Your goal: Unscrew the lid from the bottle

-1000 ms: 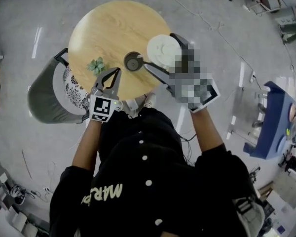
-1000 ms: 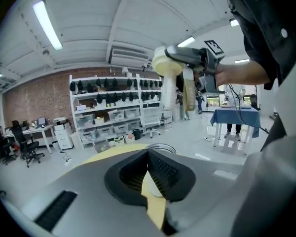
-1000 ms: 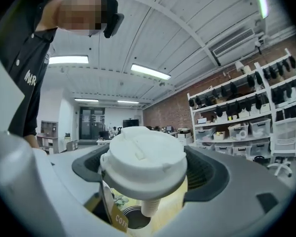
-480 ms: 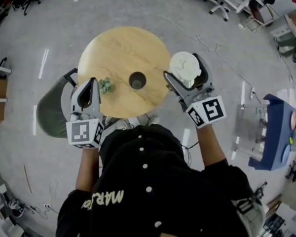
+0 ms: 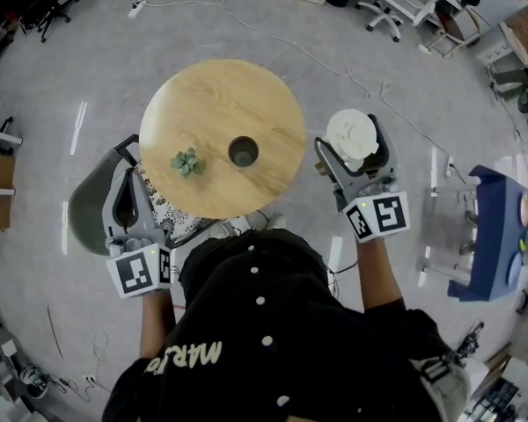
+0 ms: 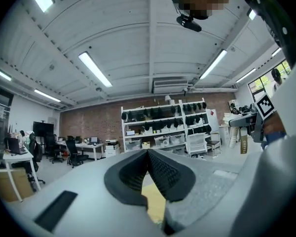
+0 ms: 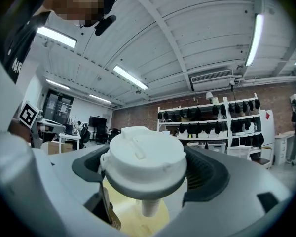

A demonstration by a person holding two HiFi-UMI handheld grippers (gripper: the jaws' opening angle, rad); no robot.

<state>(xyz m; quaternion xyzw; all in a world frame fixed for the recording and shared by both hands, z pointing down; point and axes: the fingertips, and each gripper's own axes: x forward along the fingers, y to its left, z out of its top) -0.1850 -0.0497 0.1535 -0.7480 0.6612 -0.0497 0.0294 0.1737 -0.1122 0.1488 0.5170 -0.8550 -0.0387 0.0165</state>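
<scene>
Head view: the right gripper (image 5: 354, 148), right of centre, clamps the white lid (image 5: 350, 135) beside the round table (image 5: 202, 95); the bottle (image 5: 243, 151) stands mid-table, well apart

Left gripper view: the left gripper (image 6: 148, 153) has its jaws together, nothing between

Right gripper view: the lid sits centred between the jaws, gripped at its rim

Open-plan lab-cum-office — brick back wall (image 6: 89, 123), white storage shelves (image 6: 163, 127) of bins, desks (image 6: 91, 146), office chairs (image 6: 71, 154), ceiling strip lights (image 6: 94, 69).
</scene>
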